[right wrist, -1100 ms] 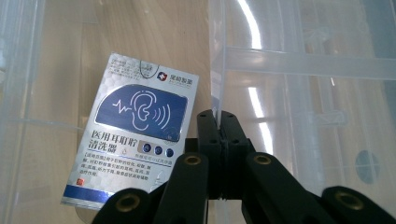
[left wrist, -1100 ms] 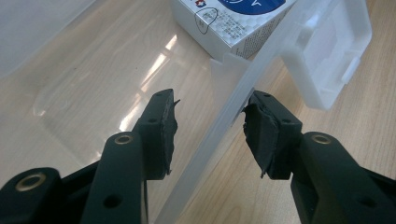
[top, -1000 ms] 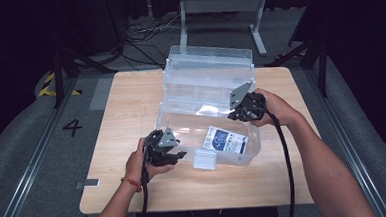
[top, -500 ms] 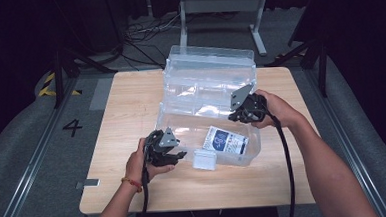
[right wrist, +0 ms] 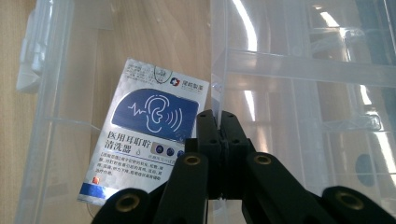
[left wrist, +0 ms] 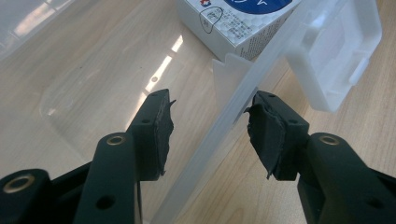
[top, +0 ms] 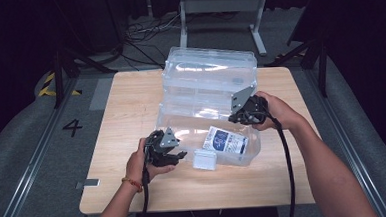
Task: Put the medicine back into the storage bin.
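Left gripper (left wrist: 210, 126) jaws have just been opening; the front wall of the clear plastic storage bin (left wrist: 243, 112) stands between the parted pads, apparently released. Right gripper (right wrist: 218, 126) is clamped tight on the bin's thin side rim (right wrist: 215, 95). The blue-and-white cardboard box with an ear graphic (right wrist: 147, 149) lies flat inside the bin, unmoved. Likely the left hand is letting go while the right steadies the bin.
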Available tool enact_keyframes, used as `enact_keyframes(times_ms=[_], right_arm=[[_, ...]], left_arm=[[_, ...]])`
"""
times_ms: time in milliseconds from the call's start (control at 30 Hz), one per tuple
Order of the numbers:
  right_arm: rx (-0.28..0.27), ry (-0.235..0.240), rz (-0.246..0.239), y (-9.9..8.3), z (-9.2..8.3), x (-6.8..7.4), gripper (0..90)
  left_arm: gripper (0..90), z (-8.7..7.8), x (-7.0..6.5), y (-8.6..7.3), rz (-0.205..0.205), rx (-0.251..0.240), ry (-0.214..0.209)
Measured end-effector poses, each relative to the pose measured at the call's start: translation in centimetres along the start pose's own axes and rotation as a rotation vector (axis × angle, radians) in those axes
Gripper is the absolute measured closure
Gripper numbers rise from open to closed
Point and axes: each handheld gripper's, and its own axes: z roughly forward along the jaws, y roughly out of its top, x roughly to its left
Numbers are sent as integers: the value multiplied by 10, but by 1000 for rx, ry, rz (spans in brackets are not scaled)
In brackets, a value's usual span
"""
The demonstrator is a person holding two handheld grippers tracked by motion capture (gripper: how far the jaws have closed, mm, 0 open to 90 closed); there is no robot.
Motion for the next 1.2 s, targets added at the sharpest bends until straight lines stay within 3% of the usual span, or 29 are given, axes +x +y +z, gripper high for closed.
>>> enact_keyframes(times_ms=[1200], right_arm=[[-19, -34, 0, -1, -5, 14, 884]], left_arm=[[462, 1, 0, 1, 1, 8, 3]])
